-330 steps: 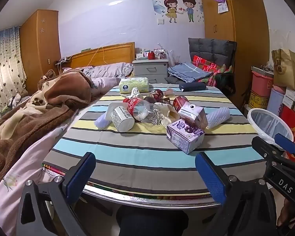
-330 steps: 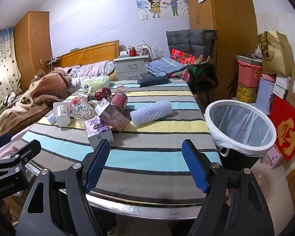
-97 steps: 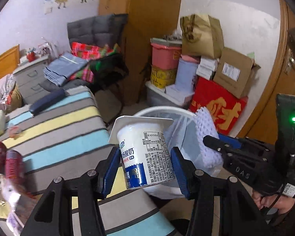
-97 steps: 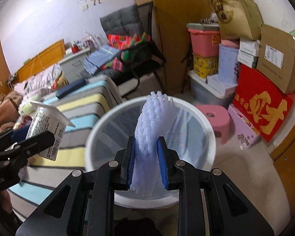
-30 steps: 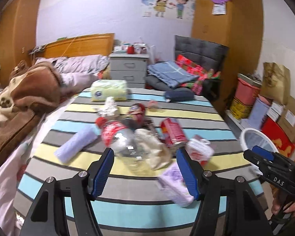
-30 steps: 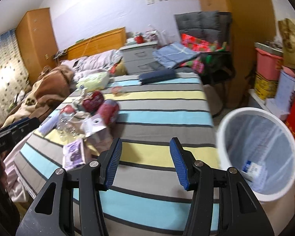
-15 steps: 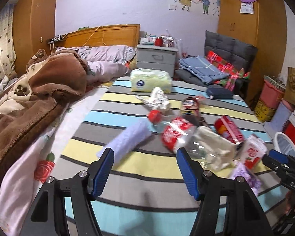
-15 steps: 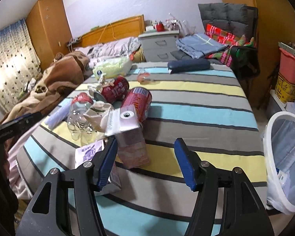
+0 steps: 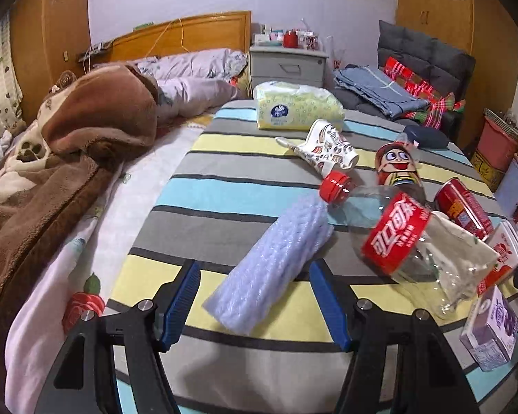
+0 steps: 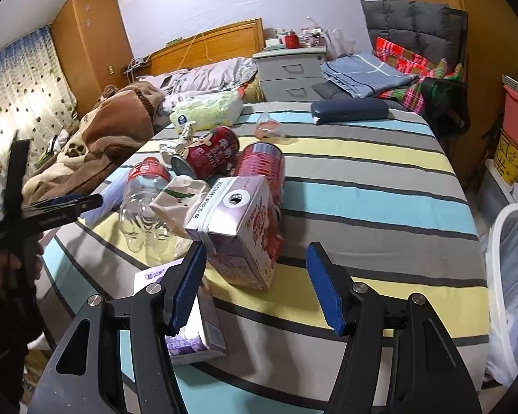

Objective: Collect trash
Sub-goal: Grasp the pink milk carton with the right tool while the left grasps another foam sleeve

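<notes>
A striped cloth covers the bench [image 9: 224,186], where trash lies scattered. The left tool [image 9: 259,302] has its blue pads spread wide, holding nothing; between them lies the near end of a pale foam sleeve [image 9: 272,262], angled away to the right, with neither pad clearly touching it. Just right of the sleeve, a clear cola bottle [image 9: 393,238] with a red cap and red label lies on its side. Farther right are a red can [image 9: 462,207], a crumpled paper bag [image 9: 466,241] and a purple carton [image 9: 493,334] at the near right edge. At the far end sits a pack of tissues [image 9: 297,110].

The right tool [image 10: 255,288] is also wide open and empty, its pads on either side of a pink milk carton [image 10: 241,231] that stands slightly beyond them. Two red cans [image 10: 210,151] lie farther off. A white-rimmed trash bin [image 10: 511,269] stands at the right, beside the bench
</notes>
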Motion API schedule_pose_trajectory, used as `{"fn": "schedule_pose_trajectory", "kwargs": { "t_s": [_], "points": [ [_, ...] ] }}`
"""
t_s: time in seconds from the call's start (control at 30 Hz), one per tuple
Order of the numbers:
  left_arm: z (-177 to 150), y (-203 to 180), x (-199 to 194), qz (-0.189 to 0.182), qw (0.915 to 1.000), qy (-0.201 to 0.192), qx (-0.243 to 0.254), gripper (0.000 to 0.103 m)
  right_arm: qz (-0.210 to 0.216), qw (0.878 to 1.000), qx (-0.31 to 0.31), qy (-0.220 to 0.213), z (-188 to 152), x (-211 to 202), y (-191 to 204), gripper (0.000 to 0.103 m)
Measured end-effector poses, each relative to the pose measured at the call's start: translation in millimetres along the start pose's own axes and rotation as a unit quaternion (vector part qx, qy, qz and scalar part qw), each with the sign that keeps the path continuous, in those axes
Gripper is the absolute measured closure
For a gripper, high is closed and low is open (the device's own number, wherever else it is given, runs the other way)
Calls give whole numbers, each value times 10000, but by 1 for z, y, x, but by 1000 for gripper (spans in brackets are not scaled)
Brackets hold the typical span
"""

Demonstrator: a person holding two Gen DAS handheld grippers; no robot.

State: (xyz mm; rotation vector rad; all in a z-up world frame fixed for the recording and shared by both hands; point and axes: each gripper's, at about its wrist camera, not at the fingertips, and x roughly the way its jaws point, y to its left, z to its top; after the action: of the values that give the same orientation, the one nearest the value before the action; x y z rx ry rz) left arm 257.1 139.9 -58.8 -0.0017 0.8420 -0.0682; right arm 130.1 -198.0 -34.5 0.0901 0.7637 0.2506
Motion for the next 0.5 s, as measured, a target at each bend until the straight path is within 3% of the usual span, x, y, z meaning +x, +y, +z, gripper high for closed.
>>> {"fn": "schedule_pose_trajectory", "kwargs": {
  "t_s": [0.17, 0.27, 0.5],
  "points": [
    [3, 6, 13, -88, 9999, 102, -99, 37, 125, 9999, -84, -9, 0, 2, 6, 41],
    [4, 6, 17, -58, 9999, 118, -50, 37, -135, 9998, -103, -40, 1, 6, 7, 41],
    [7, 0, 24, -147, 9998, 157, 41, 37, -115, 9999, -17, 116, 6, 20, 8, 41]
  ]
}}
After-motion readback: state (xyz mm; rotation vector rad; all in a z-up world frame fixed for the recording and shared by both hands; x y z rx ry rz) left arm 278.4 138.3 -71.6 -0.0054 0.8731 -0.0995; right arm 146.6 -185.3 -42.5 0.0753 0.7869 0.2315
